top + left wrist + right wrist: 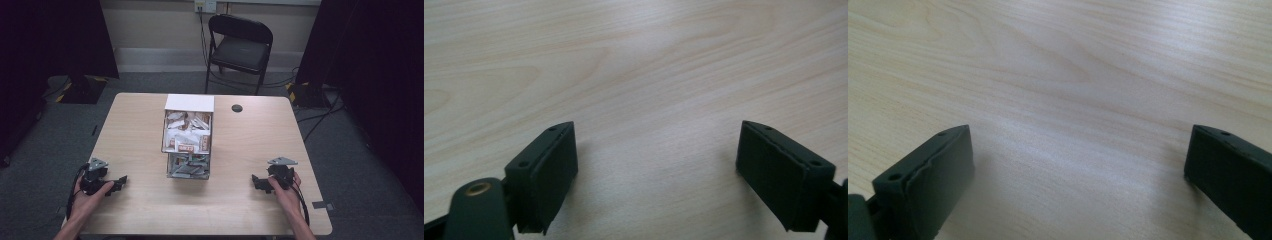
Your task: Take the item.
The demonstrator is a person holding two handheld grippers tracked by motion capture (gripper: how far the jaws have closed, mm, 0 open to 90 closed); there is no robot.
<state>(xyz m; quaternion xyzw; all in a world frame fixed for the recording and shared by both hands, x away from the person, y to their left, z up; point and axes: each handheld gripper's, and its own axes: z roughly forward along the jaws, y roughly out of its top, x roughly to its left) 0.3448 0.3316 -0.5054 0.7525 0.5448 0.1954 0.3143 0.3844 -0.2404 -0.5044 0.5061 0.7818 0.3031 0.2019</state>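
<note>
Both grippers are rested on the counter [150, 210], jaws spread wide, nothing gripped: left gripper [120, 183], right gripper [256, 182]. The clear sachet box [188, 142] is best approached from both sides, squarely.

Packets [187, 134] in box too small

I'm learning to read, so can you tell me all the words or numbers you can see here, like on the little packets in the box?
No text can be read anywhere.
Packets in the clear box: brown and white printing, too small and blurred to read.
White flap at the box's far end: blank.
Wall outlet: no readable marking.
Table: bare wood grain, no writing.
</note>
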